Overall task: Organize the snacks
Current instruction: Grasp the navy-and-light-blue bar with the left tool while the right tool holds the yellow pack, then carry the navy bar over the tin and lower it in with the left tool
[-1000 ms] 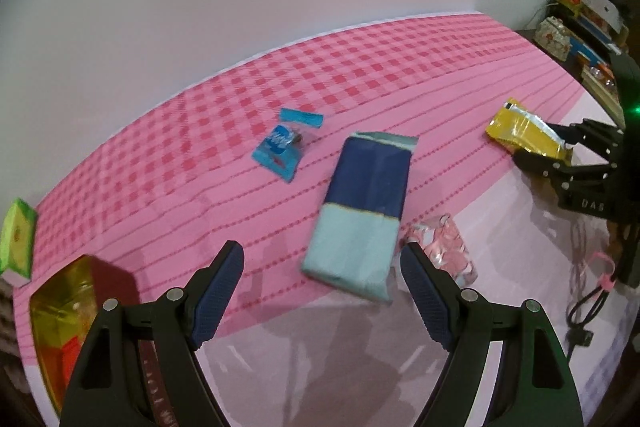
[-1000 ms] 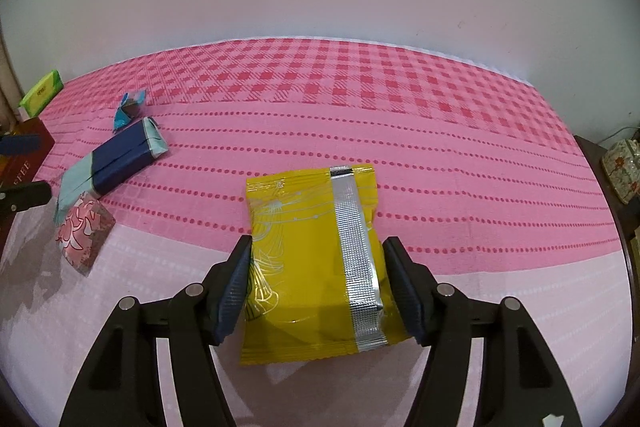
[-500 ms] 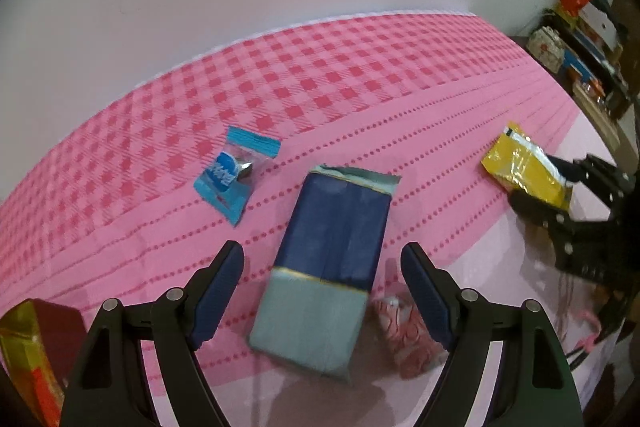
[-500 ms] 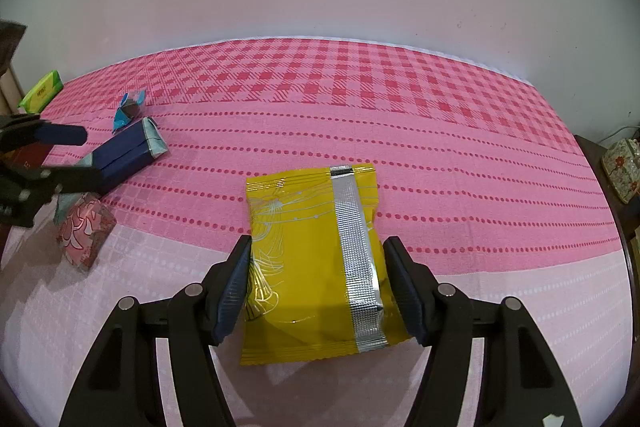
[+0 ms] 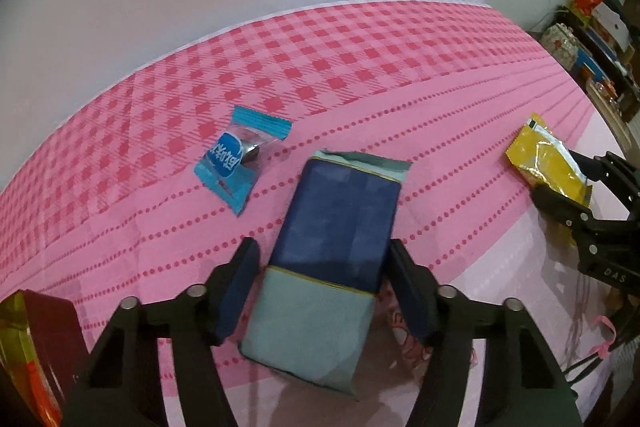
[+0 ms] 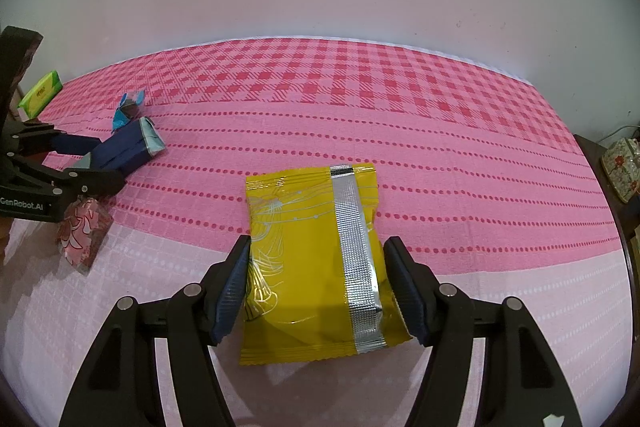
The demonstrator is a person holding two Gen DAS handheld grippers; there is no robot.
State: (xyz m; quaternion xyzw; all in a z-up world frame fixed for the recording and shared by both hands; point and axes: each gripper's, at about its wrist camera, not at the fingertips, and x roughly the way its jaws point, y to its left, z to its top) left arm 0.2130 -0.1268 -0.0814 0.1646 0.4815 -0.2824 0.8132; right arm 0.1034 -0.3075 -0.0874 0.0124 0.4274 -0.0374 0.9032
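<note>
**Jaws set astride two snack packs on the pink cloth**

Both grippers stand with jaws wide apart, each straddling a pack without pinching it. Left gripper (image 5: 322,291): its pads flank the navy-and-grey pack (image 5: 332,251), which lies flat with its long axis running along the fingers, so a closing stroke would meet its two long sides; a narrow gap shows on either side. Right gripper (image 6: 320,287): pads sit just beside the edges of the yellow pouch (image 6: 316,263), seam side up, likewise unclamped. Neither pack appears lifted. A blue candy wrapper (image 5: 240,159) lies to the far left of the navy pack, apart from it; a floral red sachet (image 6: 82,231) lies just beside the left gripper's right finger and may be brushed on closing. The chequered cloth (image 6: 400,99) offers open room toward the far wall and right. A green packet (image 6: 40,95) rests at the far left edge.
</note>
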